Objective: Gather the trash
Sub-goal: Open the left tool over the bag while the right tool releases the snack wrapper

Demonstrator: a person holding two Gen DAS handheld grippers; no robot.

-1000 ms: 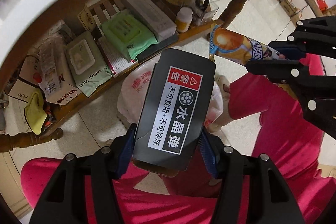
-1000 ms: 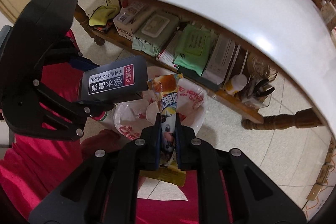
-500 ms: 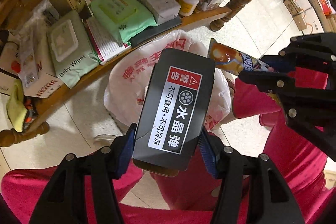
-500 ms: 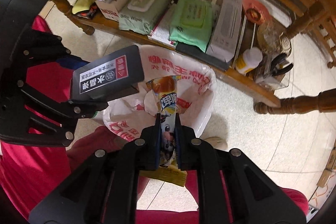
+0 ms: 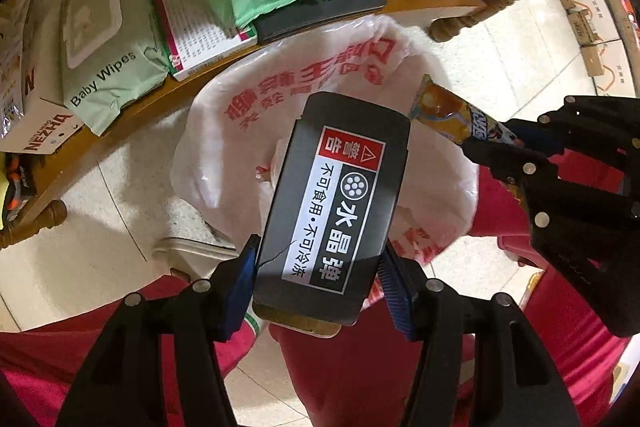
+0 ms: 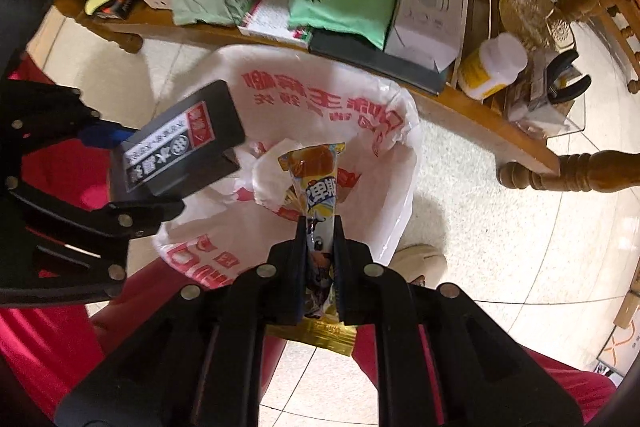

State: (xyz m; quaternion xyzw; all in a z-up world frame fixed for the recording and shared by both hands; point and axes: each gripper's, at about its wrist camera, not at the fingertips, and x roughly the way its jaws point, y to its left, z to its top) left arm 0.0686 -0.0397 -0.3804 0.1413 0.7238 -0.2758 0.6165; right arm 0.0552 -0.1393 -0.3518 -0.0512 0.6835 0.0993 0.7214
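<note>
Pale floor tiles [image 6: 500, 227] spread under a wooden shelf [image 6: 460, 107] cluttered with wipes and boxes. Both tools have dropped from the tabletop edge seen a second ago and now hang over the white bin bag [image 6: 392, 155], so release looks close. Left tool [image 5: 318, 271] stays clamped on the black box [image 5: 336, 203]; right tool [image 6: 318, 259] stays pinched on the snack wrapper [image 6: 318, 187].
</note>
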